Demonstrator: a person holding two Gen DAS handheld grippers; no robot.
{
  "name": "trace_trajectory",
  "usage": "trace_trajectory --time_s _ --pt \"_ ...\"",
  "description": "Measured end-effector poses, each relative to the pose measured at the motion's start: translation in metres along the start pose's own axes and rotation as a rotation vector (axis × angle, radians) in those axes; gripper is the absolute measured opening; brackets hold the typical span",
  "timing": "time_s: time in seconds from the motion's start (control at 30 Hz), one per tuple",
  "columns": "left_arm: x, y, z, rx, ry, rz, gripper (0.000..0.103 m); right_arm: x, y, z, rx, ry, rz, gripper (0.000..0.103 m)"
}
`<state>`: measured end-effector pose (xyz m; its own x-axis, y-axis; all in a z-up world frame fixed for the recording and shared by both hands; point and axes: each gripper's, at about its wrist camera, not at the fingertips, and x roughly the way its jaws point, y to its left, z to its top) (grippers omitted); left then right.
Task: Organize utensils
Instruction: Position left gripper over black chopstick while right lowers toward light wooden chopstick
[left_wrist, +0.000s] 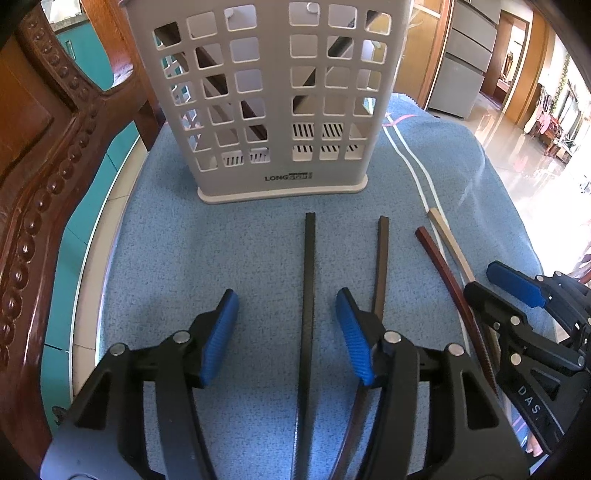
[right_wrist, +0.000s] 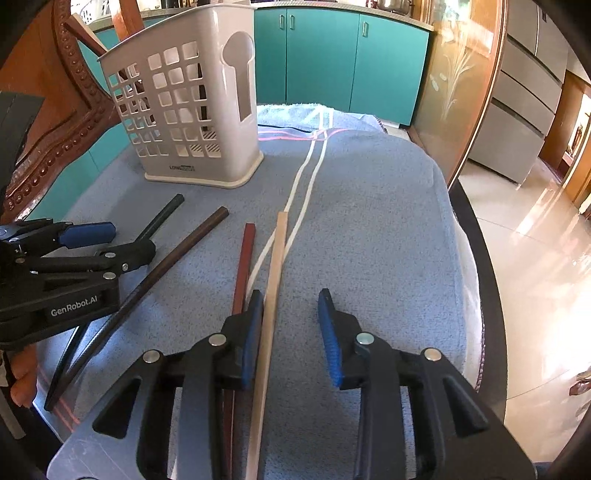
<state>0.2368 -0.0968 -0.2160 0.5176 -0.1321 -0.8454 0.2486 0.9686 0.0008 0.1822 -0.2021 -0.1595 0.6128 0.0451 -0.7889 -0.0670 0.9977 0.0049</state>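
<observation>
I hold the left claw with its blue pads apart, straddling the black chopstick at frame centre without touching it. The dark brown chopstick lies just right of that, passing under the right-hand pad. My right claw is also spread; the beige chopstick runs beside its left pad, with the red chopstick just left. All four lie on the blue towel covering the worktop. The perforated utensil holder stands upright in the upper centre, already containing dark sticks.
</observation>
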Motion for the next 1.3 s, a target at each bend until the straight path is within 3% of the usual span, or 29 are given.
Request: trace_trajectory --time_s 0.53,1.3 --pt "-0.0003 0.0014 -0.0009 0.0 -0.002 0.004 0.06 0.0033 -0.0005 0.0027 0.009 -0.006 0.009 0.038" --pt "-0.0004 0.0014 0.0002 0.007 -0.009 0.015 0.062 0.005 0.0019 0.0029 0.004 -0.015 -0.002 0.037"
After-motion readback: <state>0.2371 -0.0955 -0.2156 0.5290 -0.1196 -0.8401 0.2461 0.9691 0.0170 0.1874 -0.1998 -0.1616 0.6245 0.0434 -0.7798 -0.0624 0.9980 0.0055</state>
